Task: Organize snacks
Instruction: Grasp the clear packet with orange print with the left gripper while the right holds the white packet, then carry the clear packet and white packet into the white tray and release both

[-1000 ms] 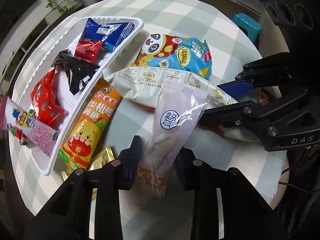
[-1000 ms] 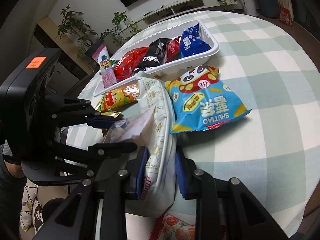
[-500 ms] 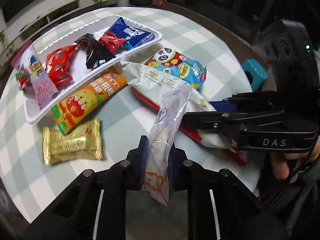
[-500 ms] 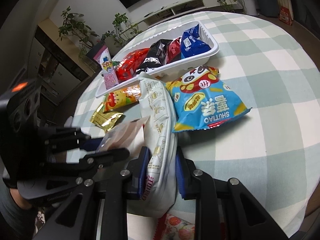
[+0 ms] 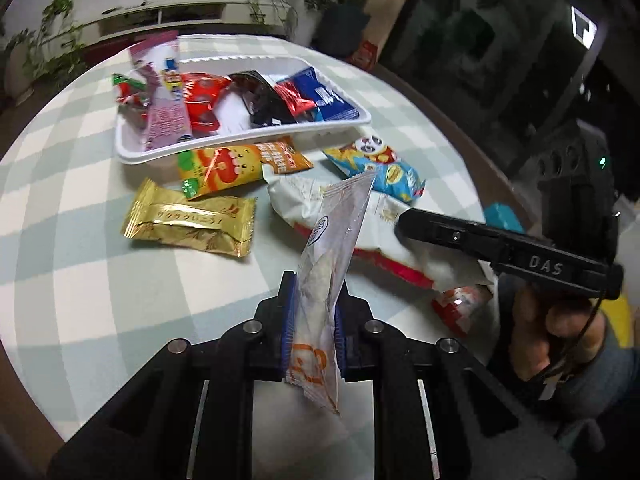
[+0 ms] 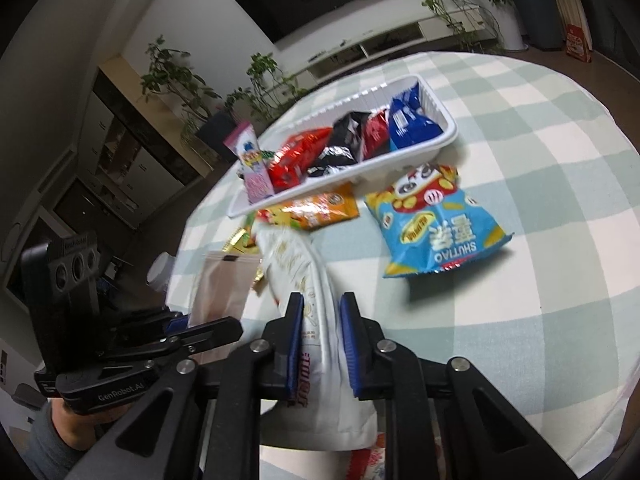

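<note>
So we've got both grippers loaded now. Our left gripper (image 5: 313, 322) was a bit slack a second ago and has pinched down on the clear-wrapped snack (image 5: 334, 252), which now stands up off the table (image 5: 100, 280) instead of lying across the pile. Ahead and to its left sit the gold packet (image 5: 191, 222) and the white tray (image 5: 248, 136), already half full, so we reckon that's where this one's headed. Our right gripper (image 6: 320, 334) just finished closing too, clamped around the long white bag (image 6: 308, 280), still draped on the table. Ahead-right of it lies the blue panda bag (image 6: 436, 224), reading "SHUTTAO". The tools themselves say "DAS" and "GenRobot.AI".
</note>
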Tool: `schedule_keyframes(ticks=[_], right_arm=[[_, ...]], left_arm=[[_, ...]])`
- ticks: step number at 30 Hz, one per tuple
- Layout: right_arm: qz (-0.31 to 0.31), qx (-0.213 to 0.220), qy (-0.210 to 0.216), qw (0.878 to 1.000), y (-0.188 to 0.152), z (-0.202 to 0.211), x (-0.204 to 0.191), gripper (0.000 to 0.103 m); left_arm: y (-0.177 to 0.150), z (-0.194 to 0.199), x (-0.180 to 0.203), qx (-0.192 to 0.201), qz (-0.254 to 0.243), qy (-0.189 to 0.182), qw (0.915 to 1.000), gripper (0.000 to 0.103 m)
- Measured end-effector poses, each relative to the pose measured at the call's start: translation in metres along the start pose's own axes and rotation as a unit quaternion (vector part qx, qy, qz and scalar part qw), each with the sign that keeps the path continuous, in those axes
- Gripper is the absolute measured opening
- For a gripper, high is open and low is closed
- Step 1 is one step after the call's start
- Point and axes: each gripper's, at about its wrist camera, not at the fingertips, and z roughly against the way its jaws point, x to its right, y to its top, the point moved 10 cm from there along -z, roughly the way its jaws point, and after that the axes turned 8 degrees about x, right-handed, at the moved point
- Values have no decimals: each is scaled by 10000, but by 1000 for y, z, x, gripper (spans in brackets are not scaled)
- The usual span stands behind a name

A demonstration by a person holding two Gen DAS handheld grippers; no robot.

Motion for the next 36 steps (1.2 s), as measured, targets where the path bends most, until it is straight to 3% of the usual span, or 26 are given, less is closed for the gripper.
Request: schedule_keyframes(ticks=[3,8,11,16,20,23,25,26,27,28,30,36], right_arm=[[83,-16,-27,10000,-2,-1,-4,18],[389,-454,-249,9979,-19,-13,-5,16],[869,-573,-474,9934,-23,-15,-12,16],[1286,-1091,-597,9839,-35,-27,-22,47],[1954,-1239,-880,9689,-40,-44,-33,59],[2518,-1332,-1112,9521,-39,-57,-38,57],[2666,-1371,-1117,9474,-38,-60,-41,41],[2637,-1405,-1062,9484,-39,-60,-42,37],[2597,-1422,-991,9500,-40,-59,-44,26],[2556,-1418,-971,9514,-41,-57,-44,22],[2426,-1398,-955,9553,-41,-55,-42,21],[1355,-1047,-536,9838,-23,-30,-36,20]], left_arm=[[0,10,-4,169,221,-52,9996,15],[-11,20,-10,163,293,55,9994,15],[-15,18,-9,174,307,35,9994,15],[-18,14,-6,327,488,-77,9982,15],[-15,20,-10,529,700,-147,9960,15],[-14,25,-17,630,855,-166,9942,15],[-13,27,-19,694,917,-200,9932,15],[-12,27,-19,708,926,-211,9930,15],[-12,28,-20,716,928,-220,9929,15],[-12,28,-19,730,924,-239,9928,15],[-11,29,-17,770,917,-278,9924,15],[-8,37,-20,927,1064,-416,9891,15]])
